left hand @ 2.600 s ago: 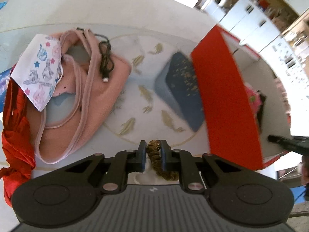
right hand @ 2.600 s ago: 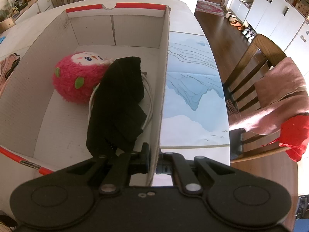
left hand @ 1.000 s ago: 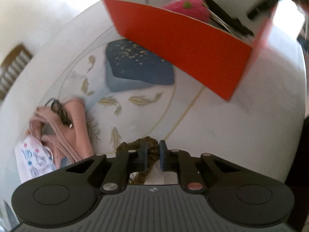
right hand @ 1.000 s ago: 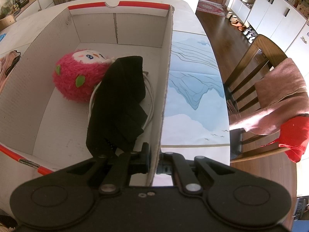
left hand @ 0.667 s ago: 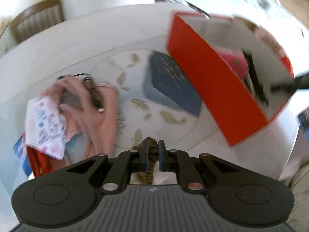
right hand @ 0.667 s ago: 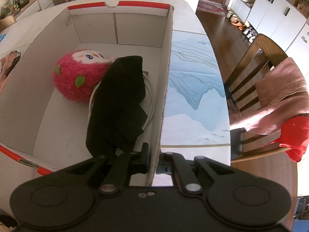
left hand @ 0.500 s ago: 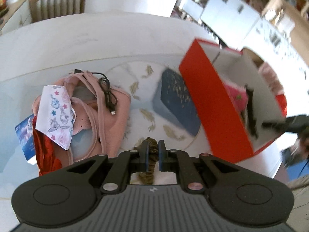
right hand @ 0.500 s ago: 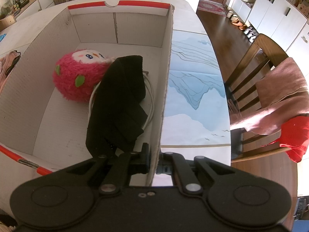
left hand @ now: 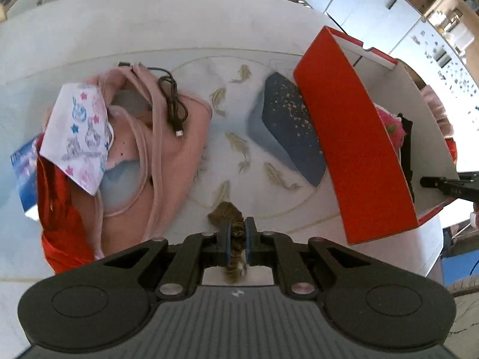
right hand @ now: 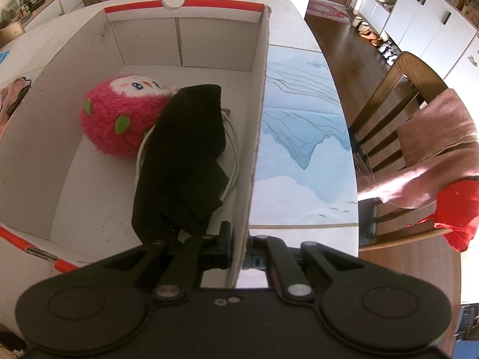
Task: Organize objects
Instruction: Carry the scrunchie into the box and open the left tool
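Note:
My left gripper (left hand: 237, 233) is shut on a brown braided scrunchie (left hand: 229, 214) and holds it above the white table, left of the red cardboard box (left hand: 353, 137). My right gripper (right hand: 238, 249) is shut on the box's right wall (right hand: 257, 137). Inside the box lie a pink plush toy (right hand: 119, 116), a black cloth (right hand: 185, 161) and a white cable (right hand: 233, 155). In the left wrist view the right gripper's tip (left hand: 443, 184) shows at the box's near corner.
On the table lie a pink garment (left hand: 167, 155) with a black USB cable (left hand: 172, 104), a patterned face mask (left hand: 80, 131), a red cloth (left hand: 57, 215) and a dark blue pouch (left hand: 287, 131). A chair with draped cloths (right hand: 431, 155) stands at the right.
The left gripper swung about with the scrunchie in it; its view has turned and come nearer to the table. The right gripper and the box have stayed still.

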Demonstrator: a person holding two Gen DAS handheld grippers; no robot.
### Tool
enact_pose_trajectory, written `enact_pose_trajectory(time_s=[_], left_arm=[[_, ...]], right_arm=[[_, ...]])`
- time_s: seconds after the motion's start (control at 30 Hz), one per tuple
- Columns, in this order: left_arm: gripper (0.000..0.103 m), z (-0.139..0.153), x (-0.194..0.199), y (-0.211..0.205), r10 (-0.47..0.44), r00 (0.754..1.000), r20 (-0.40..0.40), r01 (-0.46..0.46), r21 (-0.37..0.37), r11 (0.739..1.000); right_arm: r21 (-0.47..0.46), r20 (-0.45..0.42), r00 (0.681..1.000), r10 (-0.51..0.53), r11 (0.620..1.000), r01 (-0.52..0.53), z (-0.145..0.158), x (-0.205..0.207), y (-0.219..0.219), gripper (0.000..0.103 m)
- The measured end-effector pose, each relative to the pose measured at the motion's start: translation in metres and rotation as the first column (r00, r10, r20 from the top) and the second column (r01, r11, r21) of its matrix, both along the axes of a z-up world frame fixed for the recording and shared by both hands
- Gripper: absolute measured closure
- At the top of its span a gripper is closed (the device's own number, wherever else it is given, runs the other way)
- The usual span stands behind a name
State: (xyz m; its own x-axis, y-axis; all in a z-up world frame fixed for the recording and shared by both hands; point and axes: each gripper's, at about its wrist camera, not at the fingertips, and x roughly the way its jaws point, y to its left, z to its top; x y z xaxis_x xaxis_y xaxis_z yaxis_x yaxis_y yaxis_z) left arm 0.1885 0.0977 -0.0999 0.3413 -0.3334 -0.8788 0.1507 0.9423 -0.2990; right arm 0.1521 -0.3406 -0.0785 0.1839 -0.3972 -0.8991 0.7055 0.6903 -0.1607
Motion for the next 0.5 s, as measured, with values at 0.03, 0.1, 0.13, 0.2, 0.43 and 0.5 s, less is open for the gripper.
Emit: enact_pose_trajectory(time_s=[0.03, 0.1, 0.13, 0.2, 0.43, 0.5], left_arm=[[0.096, 0.003, 0.000, 0.004, 0.027, 1.000, 0.008, -0.027, -0.035, 0.999], [0.096, 0.010, 0.002, 0.006, 0.049, 0.998, 0.026, -0.048, -0.041, 0.998], [0.096, 0.014, 0.003, 0.008, 0.052, 0.998, 0.022, -0.051, -0.065, 0.997], [0.096, 0.036, 0.004, 0.020, 0.104, 0.992, 0.070, -0.089, -0.196, 0.977], [0.096, 0.086, 0.003, -0.004, 0.012, 0.978, 0.209, 0.029, -0.194, 0.981], [0.096, 0.097, 0.003, -0.013, -0.008, 0.972, 0.236, 0.059, -0.210, 0.976]], right_arm=[[0.001, 0.001, 1.000, -0.004, 1.000, 0.004, 0.000, 0.000, 0.000, 0.099], [0.003, -0.001, 1.000, -0.006, 1.000, 0.006, 0.000, 0.000, -0.001, 0.099], [0.002, -0.004, 1.000, -0.004, 1.000, 0.004, 0.000, 0.000, -0.001, 0.099], [0.000, -0.007, 1.000, -0.002, 1.000, 0.002, 0.000, 0.000, -0.001, 0.099], [-0.001, -0.013, 1.000, -0.004, 1.000, 0.004, -0.001, 0.000, -0.002, 0.099], [-0.002, -0.012, 1.000, -0.007, 1.000, 0.007, -0.001, 0.000, -0.002, 0.099]])
